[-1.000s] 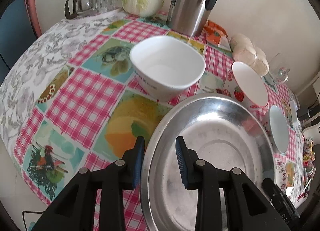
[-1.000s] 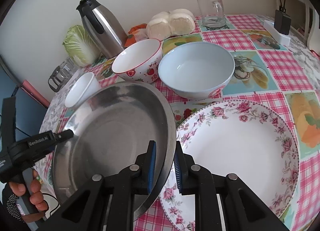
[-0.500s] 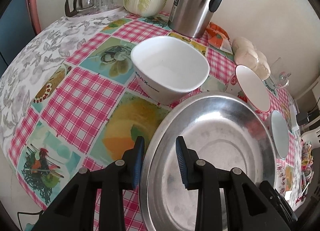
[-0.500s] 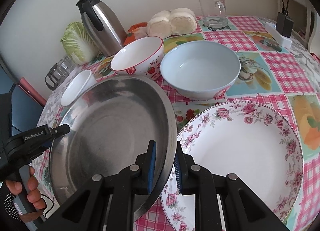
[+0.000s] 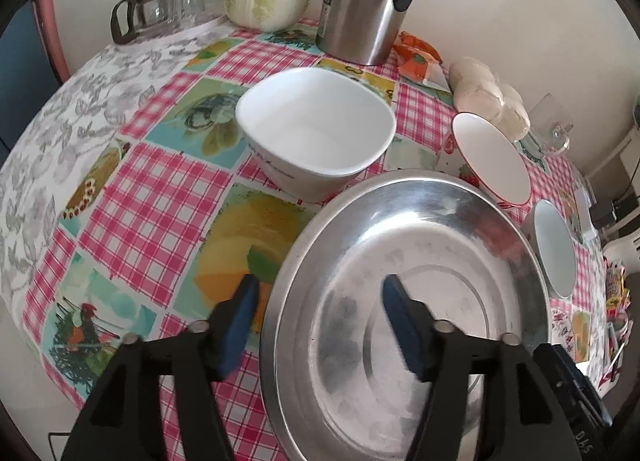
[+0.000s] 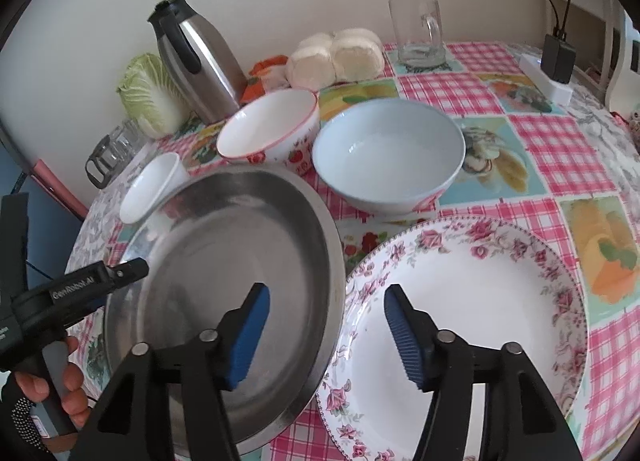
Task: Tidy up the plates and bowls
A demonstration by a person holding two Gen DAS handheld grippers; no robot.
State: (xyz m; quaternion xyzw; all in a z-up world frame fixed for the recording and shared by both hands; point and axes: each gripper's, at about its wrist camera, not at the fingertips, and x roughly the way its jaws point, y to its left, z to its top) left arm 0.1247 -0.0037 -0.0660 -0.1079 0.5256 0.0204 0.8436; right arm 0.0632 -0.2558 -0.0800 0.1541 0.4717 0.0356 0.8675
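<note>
both claws gape wide astride the round steel pan's (image 6: 224, 281) rim, gripping nothing: left gripper (image 5: 318, 303), right gripper (image 6: 326, 309). white square bowl (image 5: 316, 137) and floral porcelain plate (image 6: 472, 325) crowd it.

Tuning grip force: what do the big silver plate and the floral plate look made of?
Silver plate: apparently stainless steel, brushed and semi-glossy; it shows smeared reflections and a thin rolled rim. Floral plate: likely glazed ceramic or porcelain, possibly melamine; glossy white with printed pink roses around the rim.
</note>
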